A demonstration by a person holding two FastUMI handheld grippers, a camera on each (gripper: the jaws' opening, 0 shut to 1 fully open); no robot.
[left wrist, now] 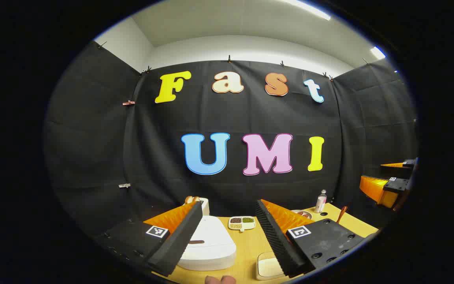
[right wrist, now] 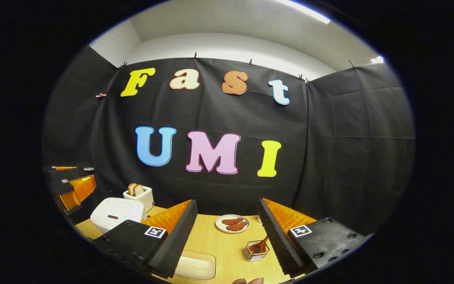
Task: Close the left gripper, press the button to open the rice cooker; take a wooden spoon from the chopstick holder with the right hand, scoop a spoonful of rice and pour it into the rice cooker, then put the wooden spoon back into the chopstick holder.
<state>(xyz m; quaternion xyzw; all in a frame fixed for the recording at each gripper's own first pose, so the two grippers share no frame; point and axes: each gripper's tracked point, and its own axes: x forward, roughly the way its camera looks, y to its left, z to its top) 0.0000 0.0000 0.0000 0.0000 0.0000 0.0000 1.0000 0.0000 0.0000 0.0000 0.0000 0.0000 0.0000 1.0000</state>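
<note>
Both grippers' fingers spread wide; close left gripper fully, then aim at rice cooker button.

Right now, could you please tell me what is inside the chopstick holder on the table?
In the chopstick holder, a wire basket, a wooden spoon stands leaning, handle up toward the right. Its bowl sits low inside; whatever lies beneath it cannot be seen.

One rice cooker, one toaster, one wooden spoon, one bottle, one plate
</note>
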